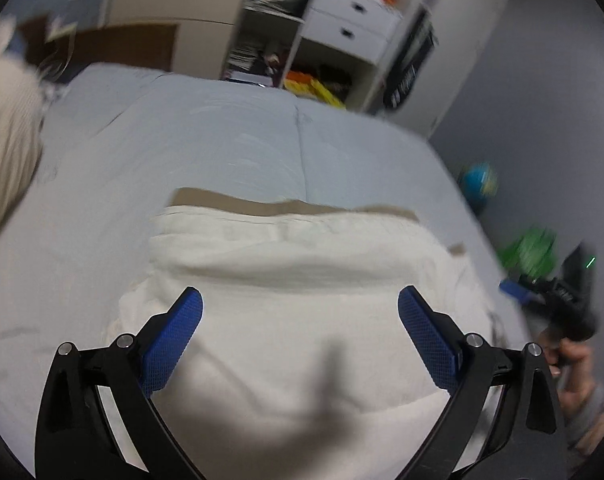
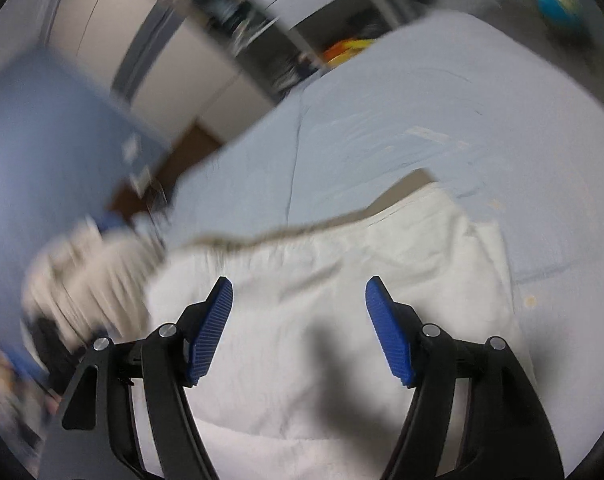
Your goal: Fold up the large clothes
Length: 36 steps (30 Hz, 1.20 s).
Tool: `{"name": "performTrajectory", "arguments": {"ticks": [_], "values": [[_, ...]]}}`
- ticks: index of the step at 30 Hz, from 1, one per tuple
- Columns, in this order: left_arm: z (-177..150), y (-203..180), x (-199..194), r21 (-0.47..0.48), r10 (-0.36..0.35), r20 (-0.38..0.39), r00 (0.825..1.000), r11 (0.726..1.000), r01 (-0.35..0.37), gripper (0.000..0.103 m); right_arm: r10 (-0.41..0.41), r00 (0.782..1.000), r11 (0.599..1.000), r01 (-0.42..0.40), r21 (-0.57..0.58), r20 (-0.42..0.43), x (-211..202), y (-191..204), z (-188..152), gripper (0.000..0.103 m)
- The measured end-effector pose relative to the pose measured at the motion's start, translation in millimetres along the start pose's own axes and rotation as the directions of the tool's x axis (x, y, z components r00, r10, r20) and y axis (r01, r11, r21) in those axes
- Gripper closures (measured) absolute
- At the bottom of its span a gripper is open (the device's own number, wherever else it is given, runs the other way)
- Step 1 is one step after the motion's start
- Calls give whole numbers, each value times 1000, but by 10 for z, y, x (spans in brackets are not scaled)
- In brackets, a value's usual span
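Our left gripper [image 1: 300,300] hangs with its blue-padded jaws spread wide and nothing between them, above the folded cream-white cloth garment [image 1: 294,280] lying flat on the pale blue bed sheet [image 1: 222,140]. Our right gripper [image 2: 298,292] also stands open and empty over the same garment [image 2: 341,264]. A tan layer [image 1: 230,200] peeks out at the fold's twelve o'clock edge. At two o'clock stands a white drawer shelf [image 1: 349,24].

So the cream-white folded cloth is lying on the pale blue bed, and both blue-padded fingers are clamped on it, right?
Not quite. The cream-white folded cloth does lie on the pale blue bed, but both wrist views show the fingers standing open above it, gripping nothing.
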<state>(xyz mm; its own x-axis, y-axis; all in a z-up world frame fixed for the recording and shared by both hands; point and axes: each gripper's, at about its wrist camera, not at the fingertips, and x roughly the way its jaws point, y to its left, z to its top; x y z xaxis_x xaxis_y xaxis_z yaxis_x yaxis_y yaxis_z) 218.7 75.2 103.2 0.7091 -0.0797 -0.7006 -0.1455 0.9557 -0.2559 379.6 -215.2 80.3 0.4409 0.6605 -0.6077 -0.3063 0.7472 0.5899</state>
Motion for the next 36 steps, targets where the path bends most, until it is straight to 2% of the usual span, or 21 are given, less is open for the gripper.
{"name": "performTrajectory", "arguments": {"ticks": [3,6,8,10,13,19,27,36], "values": [[-2,-393,333,114,72,-33,997,991,-67,9,-86,996,985,80,-151,-35,268,346,-94,38],[26,-638,719,207,167,-69,984,967,-150,10,-143,989,963,129,-235,-46,540,547,-167,38],[23,-635,956,224,215,-102,971,956,-189,13,-191,980,946,171,-274,-49,727,615,-189,38],[16,-520,1169,200,242,-138,961,957,-212,13,-240,970,924,216,-316,-36,910,654,-188,37],[7,-320,1395,167,228,-180,957,966,-199,12,-269,962,907,237,-348,-46,1113,586,-182,35],[-82,-115,1671,121,213,-206,955,974,-191,6,-309,950,880,268,-393,-43,1396,439,-263,32],[-224,-134,1742,136,242,-167,956,966,-221,6,-354,935,851,311,-424,-25,1689,449,-358,31],[-257,-155,1844,139,256,-148,955,962,-236,5,-353,935,853,312,-419,-21,1835,407,-362,30]]}}
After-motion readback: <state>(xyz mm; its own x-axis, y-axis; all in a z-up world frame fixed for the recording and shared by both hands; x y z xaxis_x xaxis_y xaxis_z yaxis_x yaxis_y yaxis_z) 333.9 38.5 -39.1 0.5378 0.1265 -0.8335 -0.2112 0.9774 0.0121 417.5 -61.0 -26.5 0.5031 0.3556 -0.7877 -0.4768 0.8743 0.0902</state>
